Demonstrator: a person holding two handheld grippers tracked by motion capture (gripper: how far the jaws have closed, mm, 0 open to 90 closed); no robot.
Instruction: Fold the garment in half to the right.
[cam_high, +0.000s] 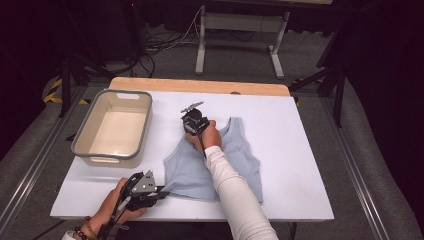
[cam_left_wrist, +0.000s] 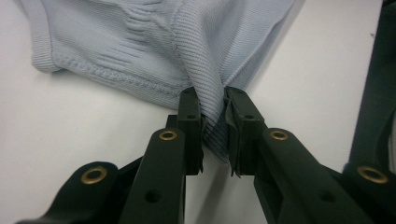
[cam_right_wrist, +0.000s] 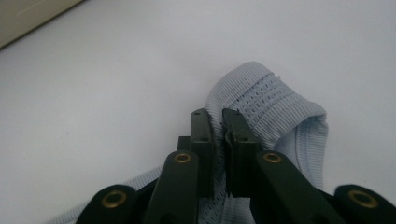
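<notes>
Left gripper (cam_left_wrist: 214, 122) clamped the top's (cam_high: 235, 160) hem, right gripper (cam_right_wrist: 218, 128) its strap (cam_right_wrist: 273, 105); both grasps were set, so you next needed an even lift.

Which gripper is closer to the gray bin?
The left. The left gripper pinches the light blue tank top's bottom corner, just below the gray bin. The right gripper grips a shoulder strap, farther out to the bin's right.

No readable text, labels or numbers, as far as visible
</notes>
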